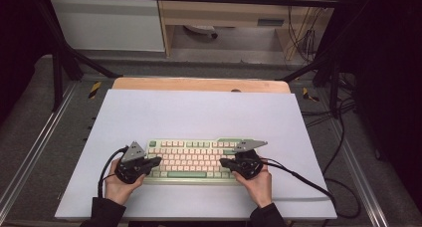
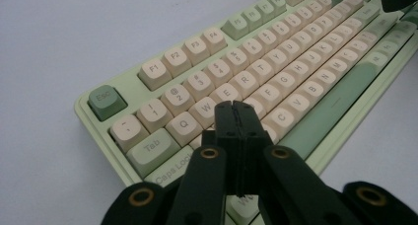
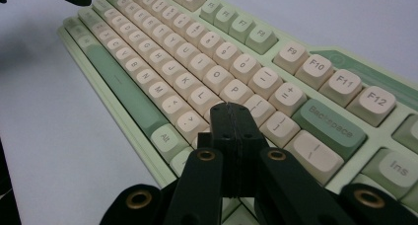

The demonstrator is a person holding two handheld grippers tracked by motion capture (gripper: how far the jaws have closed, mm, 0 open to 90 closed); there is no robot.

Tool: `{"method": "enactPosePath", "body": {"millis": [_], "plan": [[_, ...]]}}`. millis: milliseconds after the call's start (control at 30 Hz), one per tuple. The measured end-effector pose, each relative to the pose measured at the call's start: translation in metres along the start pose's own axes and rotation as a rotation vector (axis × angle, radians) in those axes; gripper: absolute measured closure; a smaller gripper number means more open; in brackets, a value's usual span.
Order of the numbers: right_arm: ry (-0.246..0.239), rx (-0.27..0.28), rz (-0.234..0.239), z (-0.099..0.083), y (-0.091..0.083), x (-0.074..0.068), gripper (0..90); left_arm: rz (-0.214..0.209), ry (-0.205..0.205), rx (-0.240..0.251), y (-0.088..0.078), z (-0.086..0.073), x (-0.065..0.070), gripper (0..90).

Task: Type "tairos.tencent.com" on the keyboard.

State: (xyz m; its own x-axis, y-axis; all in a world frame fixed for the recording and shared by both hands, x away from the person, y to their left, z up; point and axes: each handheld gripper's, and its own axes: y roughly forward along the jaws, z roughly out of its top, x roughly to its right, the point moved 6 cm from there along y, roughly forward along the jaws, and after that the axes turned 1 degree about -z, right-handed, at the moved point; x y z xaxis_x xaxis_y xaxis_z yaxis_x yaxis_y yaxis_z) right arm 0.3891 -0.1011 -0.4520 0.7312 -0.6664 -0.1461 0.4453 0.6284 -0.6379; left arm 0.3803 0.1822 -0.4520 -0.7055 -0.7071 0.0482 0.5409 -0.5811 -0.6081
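Note:
A pale green keyboard [image 1: 191, 160] with cream keys lies on a white sheet near the table's front. My left gripper [image 1: 158, 161] hovers over its left end, jaws shut together with nothing between them. In the left gripper view its tips [image 2: 235, 106] sit just above the home row near the W, E and D keys of the keyboard [image 2: 276, 62]. My right gripper [image 1: 222, 163] hangs over the right end, also shut and empty. In the right gripper view its tips [image 3: 229, 107] hover by the P and L keys of the keyboard [image 3: 197, 62], left of the Backspace key [image 3: 329, 128].
The white sheet [image 1: 199, 115] covers most of a wooden table [image 1: 199, 84]. Black cables [image 1: 303, 179] trail from both grippers across the sheet. Black frame bars and grey floor surround the table. A green space bar [image 1: 186, 174] runs along the keyboard's front.

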Motion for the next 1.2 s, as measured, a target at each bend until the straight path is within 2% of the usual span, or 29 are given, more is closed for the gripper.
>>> {"method": "enactPosePath", "body": {"millis": [533, 1200], "plan": [[0.009, 0.005, -0.013, -0.007, -0.009, 0.01, 90.0, -0.008, 0.009, 0.001, 0.007, 0.012, 0.01, 90.0], [0.01, 0.003, -0.012, -0.008, -0.01, 0.009, 90.0, -0.021, 0.036, -0.014, 0.029, 0.03, 0.023, 90.0]]}}
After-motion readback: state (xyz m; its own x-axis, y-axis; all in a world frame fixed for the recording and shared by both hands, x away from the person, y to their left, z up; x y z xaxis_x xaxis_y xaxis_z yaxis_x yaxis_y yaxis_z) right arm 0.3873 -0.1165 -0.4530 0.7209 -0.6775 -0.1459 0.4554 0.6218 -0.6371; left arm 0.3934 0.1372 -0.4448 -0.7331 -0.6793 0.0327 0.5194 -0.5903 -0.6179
